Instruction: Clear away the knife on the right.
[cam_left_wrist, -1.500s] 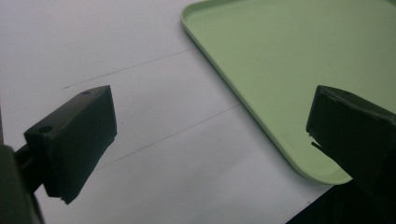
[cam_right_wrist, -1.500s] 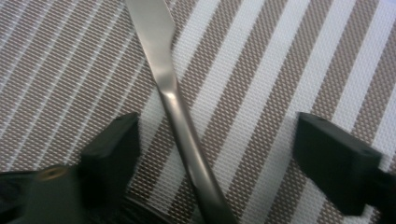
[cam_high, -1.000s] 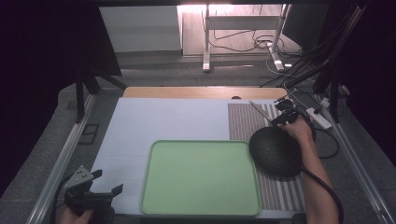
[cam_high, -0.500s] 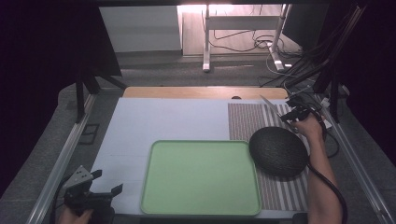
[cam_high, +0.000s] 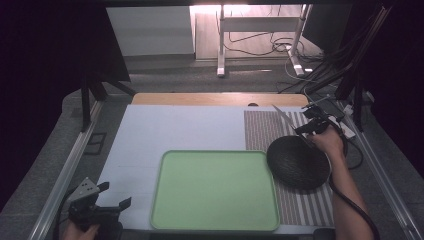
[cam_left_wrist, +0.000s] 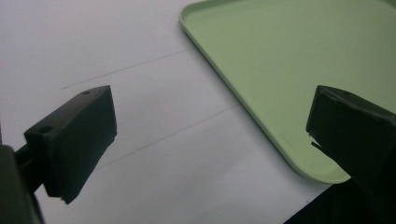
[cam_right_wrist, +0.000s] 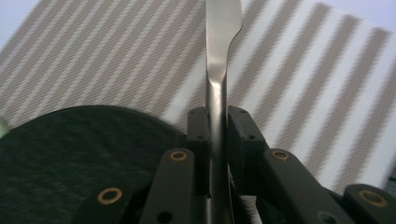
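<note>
Your right gripper (cam_right_wrist: 217, 122) clamps a metal knife (cam_right_wrist: 220, 56), probably a butter knife, above the striped mat (cam_high: 260, 131) at far right beside the dark plate (cam_high: 298, 162); your left gripper (cam_left_wrist: 210, 135) gapes empty near-left of the green tray (cam_high: 215, 190).

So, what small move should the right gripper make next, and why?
Probably carry the knife left toward the green tray. The right gripper is shut on its handle above the striped placemat, beside the dark plate, and the tray is bare.

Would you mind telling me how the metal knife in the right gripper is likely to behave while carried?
The knife looks thin, smooth and polished, so probably stiff but slippery. The right gripper clamps only its narrow handle, so it may pivot.
</note>
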